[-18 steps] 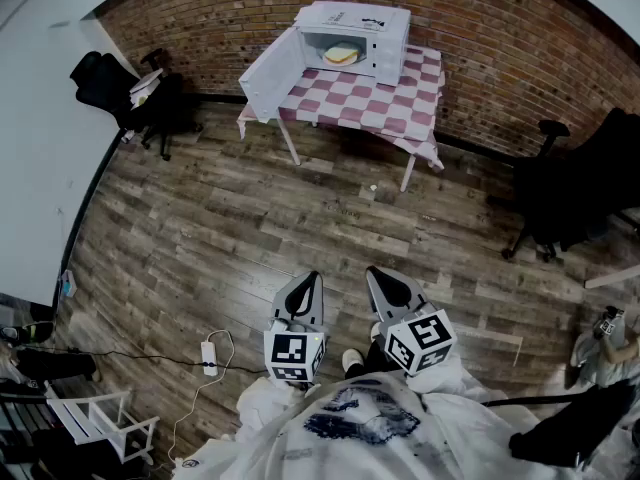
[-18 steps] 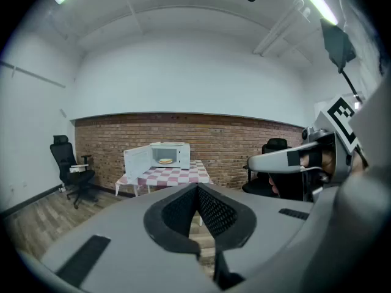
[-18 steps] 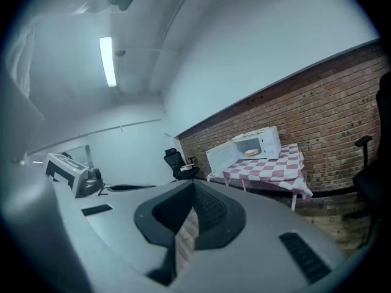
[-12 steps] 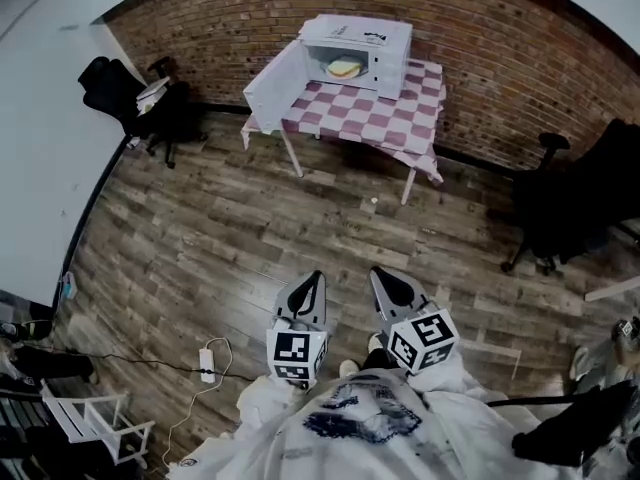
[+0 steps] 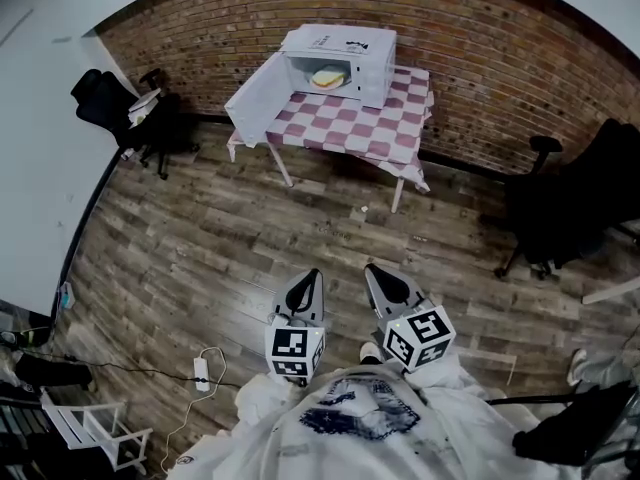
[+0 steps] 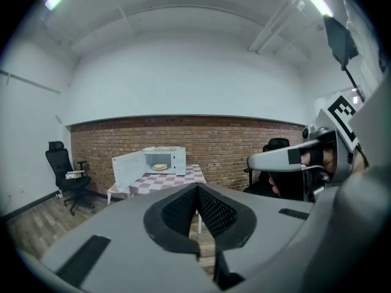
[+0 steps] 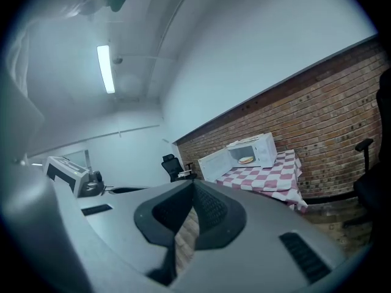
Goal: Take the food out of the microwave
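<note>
Sleeves of a white garment (image 5: pixel 360 430) fill the bottom of the head view. Just ahead of them the left gripper (image 5: pixel 313 275) and the right gripper (image 5: pixel 371 268) are held side by side, near each other but not touching, both pointing forward a little below level over the wooden floor (image 5: pixel 200 238). In each gripper's own view the jaws are clenched tip to tip, with nothing between them. To the left of the grippers a white power strip (image 5: pixel 200 373) lies on the floor with a thin cable running off it. Well beyond the grippers, across a stretch of floor, stands the surface (image 5: pixel 372 120), covered with a red-and-white checked cloth and set against the brick wall (image 5: pixel 500 68). The microwave (image 5: pixel 345 43) sits on the far left corner of the surface. Its door (image 5: pixel 252 96) is swung wide open and hangs out past the left edge. The food (image 5: pixel 327 78), pale, yellowish and flat, lies inside the open microwave, well apart from both grippers. A black office chair (image 5: pixel 110 103) stands by the wall to the left of the surface, and another dark chair (image 5: pixel 565 203) stands off to its right.
</note>
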`<state>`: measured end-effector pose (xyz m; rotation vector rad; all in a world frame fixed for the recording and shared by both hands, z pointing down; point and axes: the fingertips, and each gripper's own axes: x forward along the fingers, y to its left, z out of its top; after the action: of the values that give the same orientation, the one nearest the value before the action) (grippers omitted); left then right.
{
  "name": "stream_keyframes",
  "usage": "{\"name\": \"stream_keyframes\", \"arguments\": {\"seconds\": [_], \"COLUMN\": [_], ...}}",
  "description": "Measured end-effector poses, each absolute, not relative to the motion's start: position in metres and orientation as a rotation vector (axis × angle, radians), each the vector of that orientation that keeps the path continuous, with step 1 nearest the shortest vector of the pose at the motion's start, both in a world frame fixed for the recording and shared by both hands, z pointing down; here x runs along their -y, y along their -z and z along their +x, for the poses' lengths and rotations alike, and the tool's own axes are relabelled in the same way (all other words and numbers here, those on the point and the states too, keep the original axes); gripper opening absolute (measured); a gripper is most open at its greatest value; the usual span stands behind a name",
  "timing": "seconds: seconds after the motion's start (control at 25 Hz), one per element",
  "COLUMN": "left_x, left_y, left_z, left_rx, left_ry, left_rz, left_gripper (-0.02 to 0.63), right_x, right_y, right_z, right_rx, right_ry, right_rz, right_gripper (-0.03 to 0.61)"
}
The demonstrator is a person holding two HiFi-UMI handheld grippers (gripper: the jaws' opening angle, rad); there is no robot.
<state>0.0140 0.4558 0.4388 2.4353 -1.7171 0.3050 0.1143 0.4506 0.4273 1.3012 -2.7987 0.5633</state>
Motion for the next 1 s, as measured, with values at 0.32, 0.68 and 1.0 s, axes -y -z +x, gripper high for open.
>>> {"name": "stream_keyframes", "arguments": {"seconds": [0.32,0.68,1.0], "left_x": [-0.440,-0.415,-0.369], "left_y": [-0.446,-0.442,-0.461], "left_z": [0.034,0.047,0.037], "left_rx": [1.771,1.771,1.732], "left_ry": [-0.310,-0.297,-0.279], "left_rz": [2.368,2.387,2.375], "left_gripper": [0.008,0.008,0.008], "right_x": [-0.431,-0.403,-0.365], "right_y": [-0.431,-0.438,-0.456], "right_z": [0.137,0.146,0.135], "right_rx": [2.825,2.823,2.792], "right_ry": [-0.564,-0.620,-0.633], "right_rz": [1.261,1.238,1.225], "right_gripper": [0.014,0.014,0.014]}}
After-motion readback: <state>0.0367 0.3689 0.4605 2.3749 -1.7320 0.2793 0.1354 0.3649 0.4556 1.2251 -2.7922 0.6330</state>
